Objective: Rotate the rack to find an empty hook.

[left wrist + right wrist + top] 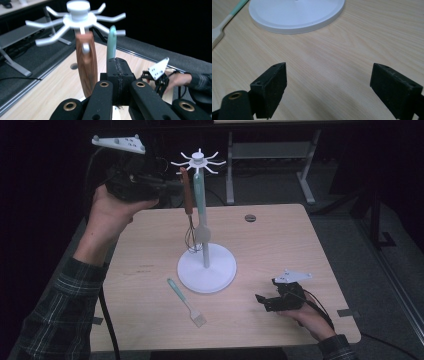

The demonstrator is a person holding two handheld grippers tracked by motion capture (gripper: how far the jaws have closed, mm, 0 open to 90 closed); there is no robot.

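A white utensil rack (206, 267) stands mid-table, with a pole and a hub of hooks (198, 160) on top. From those hooks hang a whisk with a brown wooden handle (187, 195) and a teal-handled utensil (200, 195). My left gripper (172, 185) is held high at the left, pointing at the hub. Its jaws are shut, pad against pad (117, 75), and nothing shows between them. The wooden handle (86, 65) hangs just left of them. A teal-handled brush (186, 302) lies on the table in front of the base. My right gripper (262, 302) rests low at the front right, open (328, 82) over bare wood.
The rack's round base (297, 15) lies just ahead of the right jaws, with the brush handle (227, 17) to its left. A cable hole (250, 218) sits near the table's far edge. Desk legs (230, 170) stand behind the table.
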